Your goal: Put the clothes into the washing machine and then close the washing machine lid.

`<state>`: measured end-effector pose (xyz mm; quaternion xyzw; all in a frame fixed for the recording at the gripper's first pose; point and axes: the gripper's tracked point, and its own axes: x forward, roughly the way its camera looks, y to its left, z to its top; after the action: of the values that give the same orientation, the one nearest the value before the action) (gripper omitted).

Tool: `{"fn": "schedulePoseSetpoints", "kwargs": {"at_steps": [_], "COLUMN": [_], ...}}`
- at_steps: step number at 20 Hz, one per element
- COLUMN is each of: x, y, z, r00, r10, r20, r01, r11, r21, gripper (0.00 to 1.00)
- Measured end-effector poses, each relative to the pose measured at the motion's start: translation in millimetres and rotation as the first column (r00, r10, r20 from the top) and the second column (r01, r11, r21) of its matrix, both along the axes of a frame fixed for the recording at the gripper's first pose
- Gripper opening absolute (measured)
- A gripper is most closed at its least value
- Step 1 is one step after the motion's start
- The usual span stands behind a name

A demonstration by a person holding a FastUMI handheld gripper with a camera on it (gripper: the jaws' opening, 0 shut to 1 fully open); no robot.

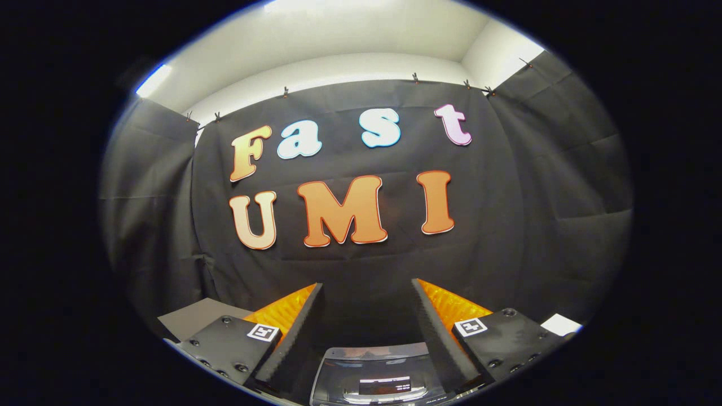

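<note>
My gripper is held up high and points at the booth's black cloth wall, its fingers spread wide apart with nothing between them. Low down between the fingers lies the top of the washing machine, a dark glossy lid with a pale rim that reflects the ceiling light. I cannot tell from here whether the lid is fully down. No clothes are in sight.
A grey flat surface lies beyond the left finger, low against the wall. A small white patch sits past the right finger. The black cloth wall stands straight ahead, with white ceiling above it.
</note>
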<state>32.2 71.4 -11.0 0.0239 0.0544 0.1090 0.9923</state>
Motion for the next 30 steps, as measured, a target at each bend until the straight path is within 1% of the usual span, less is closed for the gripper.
{"fn": "schedulePoseSetpoints", "kwargs": {"at_steps": [4, 8, 11, 16, 18, 30], "x": [-7, -11, -12, -11, -17, -20], "y": [-2, 5, 1, 1, -3, -7], "z": [18, 32, 29, 21, 21, 6], "r00": [0.999, 0.997, 0.997, 0.998, 0.999, 0.999], "r10": [-0.009, 0.001, 0.001, 0.005, -0.001, -0.008], "r20": [0.038, 0.077, 0.072, 0.059, 0.054, 0.037], "r01": [0.01, -0.001, 0.001, -0.006, -0.001, 0.007], "r11": [0.999, 1.0, 1.0, 1.0, 1.0, 0.999], "r21": [-0.038, -0.004, -0.022, 0.02, 0.031, 0.034], "gripper": [0.97, 0.97, 0.97, 0.97, 0.97, 0.97]}}
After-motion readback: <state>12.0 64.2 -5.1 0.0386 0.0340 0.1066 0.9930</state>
